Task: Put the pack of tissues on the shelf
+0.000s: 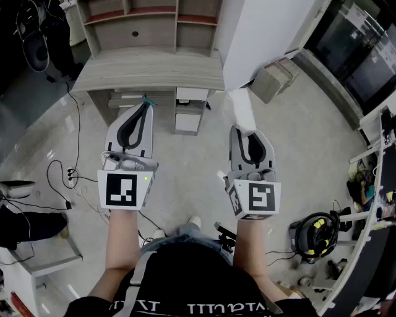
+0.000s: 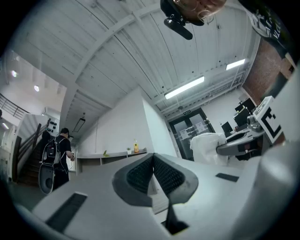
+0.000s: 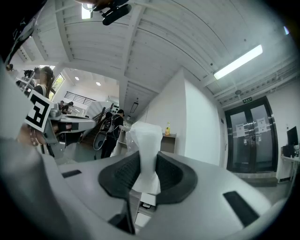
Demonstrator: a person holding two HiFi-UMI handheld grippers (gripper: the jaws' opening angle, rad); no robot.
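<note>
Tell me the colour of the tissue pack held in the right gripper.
White. The pack of tissues shows best in the right gripper view.

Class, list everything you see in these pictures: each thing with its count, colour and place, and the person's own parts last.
shelf unit: one, pale wood, ahead of the person
pack of tissues: one, white, clamped in the right gripper
box: one, beige, on the floor right of the shelf unit
cables: several, black, on the floor at the left
left gripper: one, grey, jaws together, empty
right gripper: one, grey, shut on the pack of tissues
forearms: two, bare, behind the grippers
</note>
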